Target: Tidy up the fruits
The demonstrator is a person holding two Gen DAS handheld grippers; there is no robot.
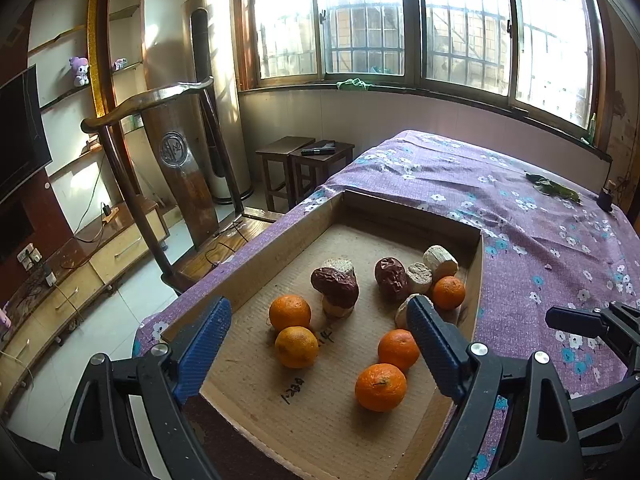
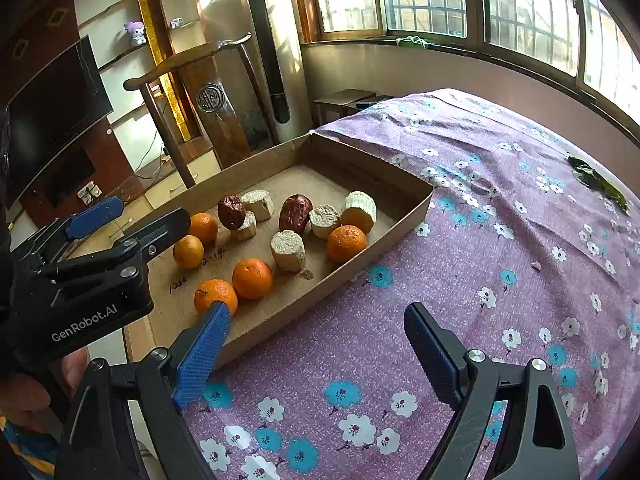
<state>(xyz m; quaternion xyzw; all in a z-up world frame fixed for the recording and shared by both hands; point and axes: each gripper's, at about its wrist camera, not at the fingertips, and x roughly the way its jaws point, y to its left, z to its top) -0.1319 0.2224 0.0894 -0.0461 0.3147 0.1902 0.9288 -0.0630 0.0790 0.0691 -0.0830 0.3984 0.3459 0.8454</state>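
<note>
While both claws sit wide open w/ nothing between the pads, the fruit lies in a shallow cardboard tray [image 1: 256,256] on a table w/ a purple floral cloth [image 1: 540,216].

Left gripper [image 1: 320,344] hovers over the tray's near end, jaws spread. Between its pads in left wrist view: two oranges touching, left pair [image 1: 290,312], plus a near orange [image 1: 380,386] and one just behind it [image 1: 398,349], partly behind the right pad. A fifth orange [image 1: 449,292] sits at the tray's right wall. Two dark red dates: one [image 1: 335,285] resting on top of a pale cut chunk [image 1: 338,307], other [image 1: 391,278] beside more pale chunks [image 1: 440,261].

Right gripper [image 2: 316,354] hangs over the cloth just outside the tray's long side, jaws apart, empty. Its left pad overlaps the nearest orange in right wrist view; can't tell if touching. Left gripper's body shows at that view's left edge.

Bkgd: wooden chair [image 1: 176,152], TV [image 1: 20,132], barred windows [image 1: 400,20], green leaves [image 1: 554,188] on the cloth far side.
</note>
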